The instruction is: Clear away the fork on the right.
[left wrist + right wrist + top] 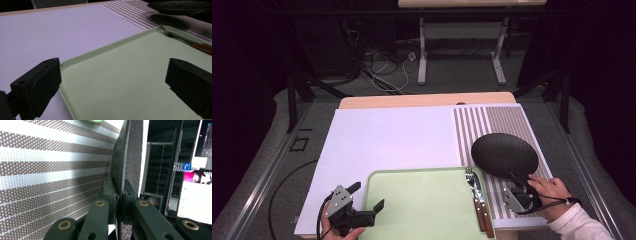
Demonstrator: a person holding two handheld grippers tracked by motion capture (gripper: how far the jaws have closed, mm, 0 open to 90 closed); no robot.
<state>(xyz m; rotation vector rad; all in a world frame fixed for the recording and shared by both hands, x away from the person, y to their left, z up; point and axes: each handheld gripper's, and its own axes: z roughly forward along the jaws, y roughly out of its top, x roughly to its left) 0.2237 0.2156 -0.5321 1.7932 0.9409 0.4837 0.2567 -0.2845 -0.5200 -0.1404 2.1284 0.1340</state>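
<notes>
A round black plate (504, 155) is held just above the striped placemat (512, 120) at the right, its near rim pinched by my right gripper (518, 179). In the right gripper view both jaws press on the plate's rim (120, 177), seen edge-on. A pale green tray (422, 205) lies at the front centre, with a fork (471, 177) and a wooden-handled knife (482, 210) along its right edge. My left gripper (368, 196) stands open at the tray's left edge; in the left gripper view its jaws straddle the tray's corner (75, 62) with nothing between them.
A white mat (387, 140) covers most of the table behind the tray. The wooden table edge (422, 101) runs along the far side. A black cable (287, 185) loops over the grey floor at the left.
</notes>
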